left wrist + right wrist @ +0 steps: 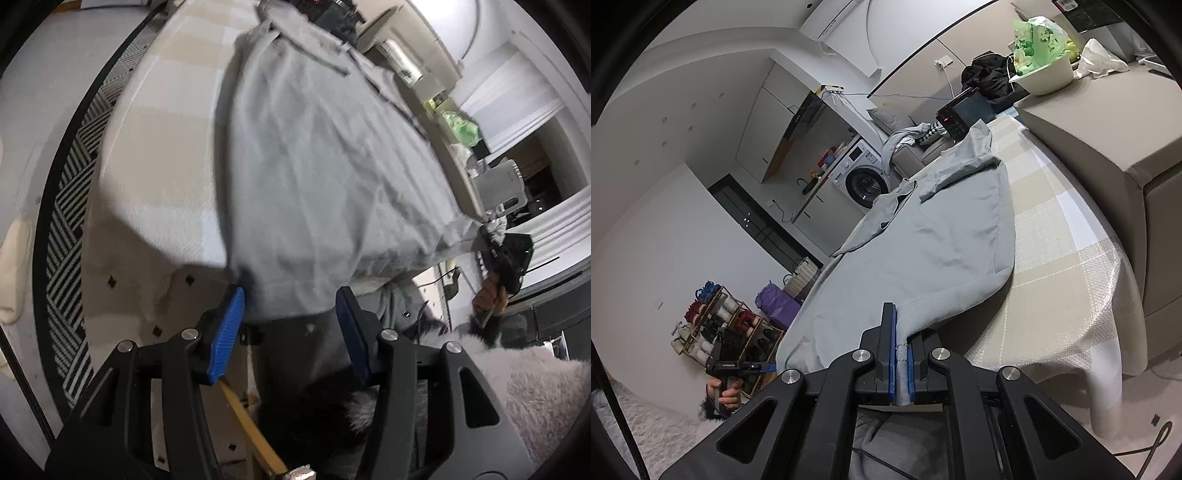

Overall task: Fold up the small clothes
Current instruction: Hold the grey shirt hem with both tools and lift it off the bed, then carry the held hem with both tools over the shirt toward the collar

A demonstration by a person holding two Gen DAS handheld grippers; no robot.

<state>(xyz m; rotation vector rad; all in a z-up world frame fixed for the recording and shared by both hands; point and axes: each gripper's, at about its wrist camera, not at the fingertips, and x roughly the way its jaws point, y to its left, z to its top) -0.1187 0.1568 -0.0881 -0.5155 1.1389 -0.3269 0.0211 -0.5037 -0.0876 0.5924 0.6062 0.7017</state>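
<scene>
While spread across the checked tabletop [1071,236], hangs over the near edge: pale grey garment [923,240]. At 6 o'clock in the right wrist view, right gripper [901,365] fingers pressed shut on a pinched hem fold. At 6 o'clock in the left view, left gripper [291,325] fingers [227,328] parted about halfway, cloth's hanging edge between them, pads not pressing it.

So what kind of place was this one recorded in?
Most likely a small lived-in flat: a front-loading washing machine built in under a counter, a loaded shoe rack by the wall, and a grey garment spread over a table with a checked cloth.
</scene>
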